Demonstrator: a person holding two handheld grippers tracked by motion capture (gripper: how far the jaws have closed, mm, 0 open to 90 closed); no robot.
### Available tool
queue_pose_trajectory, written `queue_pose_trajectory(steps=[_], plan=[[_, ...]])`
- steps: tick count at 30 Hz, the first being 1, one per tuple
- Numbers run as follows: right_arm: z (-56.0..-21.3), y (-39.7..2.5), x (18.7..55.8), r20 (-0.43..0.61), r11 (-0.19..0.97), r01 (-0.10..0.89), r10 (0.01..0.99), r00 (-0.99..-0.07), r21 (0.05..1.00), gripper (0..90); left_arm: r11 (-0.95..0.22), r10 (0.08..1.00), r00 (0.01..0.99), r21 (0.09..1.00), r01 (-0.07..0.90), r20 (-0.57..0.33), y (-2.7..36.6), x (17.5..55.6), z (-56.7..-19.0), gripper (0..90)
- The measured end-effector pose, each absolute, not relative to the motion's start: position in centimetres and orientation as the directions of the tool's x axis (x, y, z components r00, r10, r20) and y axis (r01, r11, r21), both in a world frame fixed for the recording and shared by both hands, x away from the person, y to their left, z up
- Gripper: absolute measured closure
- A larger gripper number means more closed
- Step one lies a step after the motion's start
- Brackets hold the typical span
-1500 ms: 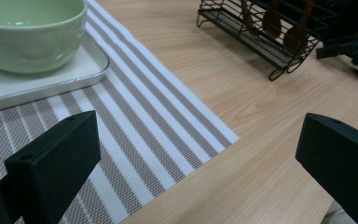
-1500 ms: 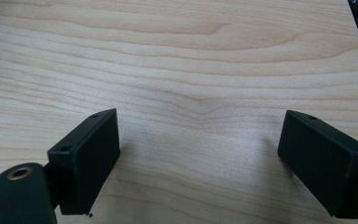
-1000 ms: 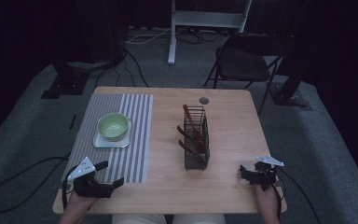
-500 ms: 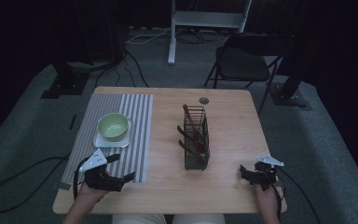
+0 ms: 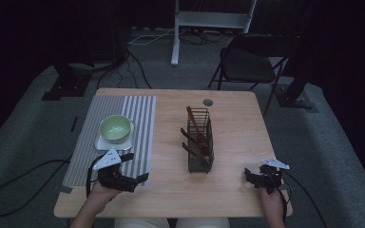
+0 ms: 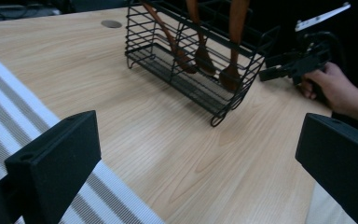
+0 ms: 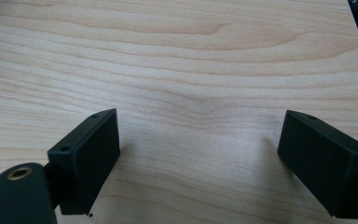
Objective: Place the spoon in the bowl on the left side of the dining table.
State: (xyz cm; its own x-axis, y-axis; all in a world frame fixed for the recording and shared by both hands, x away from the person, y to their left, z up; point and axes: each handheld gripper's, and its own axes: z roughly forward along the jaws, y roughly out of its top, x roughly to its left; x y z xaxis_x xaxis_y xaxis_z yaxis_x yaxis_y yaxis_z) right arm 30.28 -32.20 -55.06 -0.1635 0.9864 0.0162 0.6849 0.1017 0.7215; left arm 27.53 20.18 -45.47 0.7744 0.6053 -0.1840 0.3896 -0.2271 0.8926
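High view: work barely begun, nothing gripped

L gripper (image 5: 132,175) jaws wide apart, empty, at near-left edge of striped mat (image 5: 109,137), aimed right toward wire rack (image 5: 200,140) mid-table. R gripper (image 5: 252,175) jaws apart too, empty, low over bare wood near-right. Rack holds wooden utensils (image 6: 204,35), all upright inside. Green bowl (image 5: 115,127) on plate, far-left of L gripper, untouched. Judgement: reach just starting; grasp and any transfer all left to do.

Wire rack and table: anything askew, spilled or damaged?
Nothing stands out. The wire rack stands upright with its wooden utensils leaning inside; the green bowl sits on its tray on the striped mat. No spill shows.
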Motion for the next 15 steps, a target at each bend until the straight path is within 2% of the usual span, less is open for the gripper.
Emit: queue_pose_trajectory(steps=[15], plan=[[-55.1, -32.2, 30.3, 0.016, 0.102, 0.685, 0.986, -0.164, 0.721, 12.0, -0.242, 0.575, 0.801, 0.9, 0.363, -0.169, 18.3, 28.5, -44.3, 0.0]])
